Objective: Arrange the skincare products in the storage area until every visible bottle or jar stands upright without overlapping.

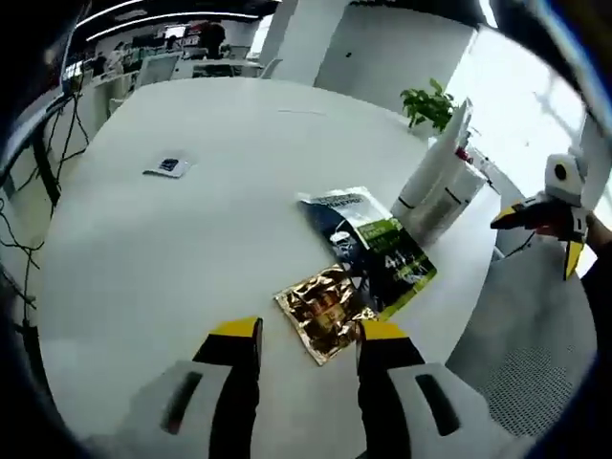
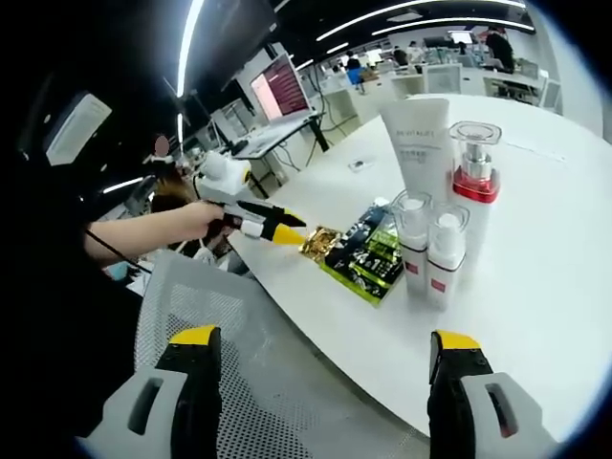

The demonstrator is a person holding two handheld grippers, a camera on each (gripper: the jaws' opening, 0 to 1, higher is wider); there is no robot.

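The left tool (image 1: 306, 335) hovers low over the white table (image 1: 191, 249), jaws parted and empty, just short of a gold sachet (image 1: 323, 311) and a dark sachet (image 1: 368, 244); the right tool (image 2: 325, 349) hangs off the table's edge, wide open, empty; a tube (image 2: 418, 143) and three bottles (image 2: 448, 253) stand upright, clustered beside the sachets.

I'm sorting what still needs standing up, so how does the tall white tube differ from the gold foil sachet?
The tall white tube stands upright; the gold foil sachet lies flat. The tube is plain white with small print, the sachet shiny and crinkled. The tube stands among the bottles, the sachet beside the dark-and-green packets. Both rest on the white table.
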